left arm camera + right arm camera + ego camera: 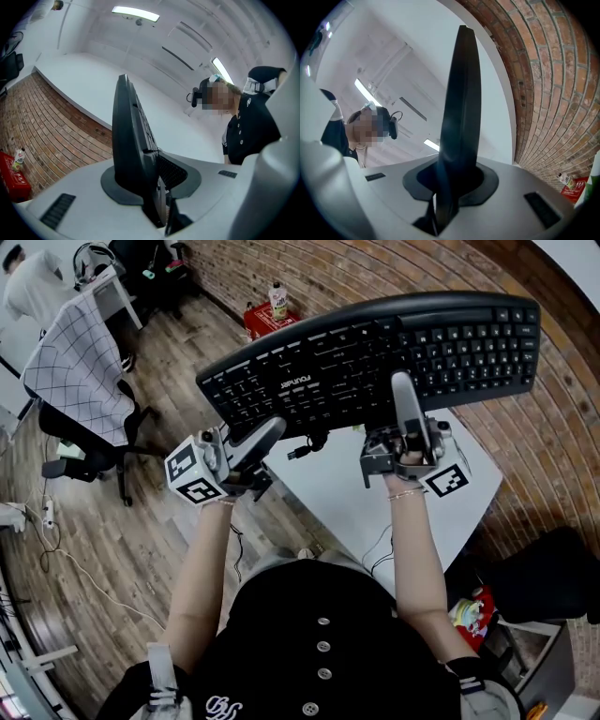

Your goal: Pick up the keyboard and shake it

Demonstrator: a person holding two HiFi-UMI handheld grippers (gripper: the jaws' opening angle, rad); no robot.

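Note:
A black keyboard (375, 357) is held up in the air above the white table (337, 493), keys facing me and its right end raised. My left gripper (267, 432) is shut on the keyboard's near edge toward its left end. My right gripper (403, 395) is shut on the near edge further right. In the left gripper view the keyboard (133, 154) stands edge-on between the jaws, which clamp it. The right gripper view shows the same, with the keyboard (459, 122) as a thin dark blade rising from between the jaws. Its cable (305, 448) dangles below.
A brick wall (375, 268) runs behind the table. A red box with a bottle (272, 310) sits on the wooden floor by the wall. An office chair with a checked cloth (80, 381) stands at left. Bags (553, 577) lie at right.

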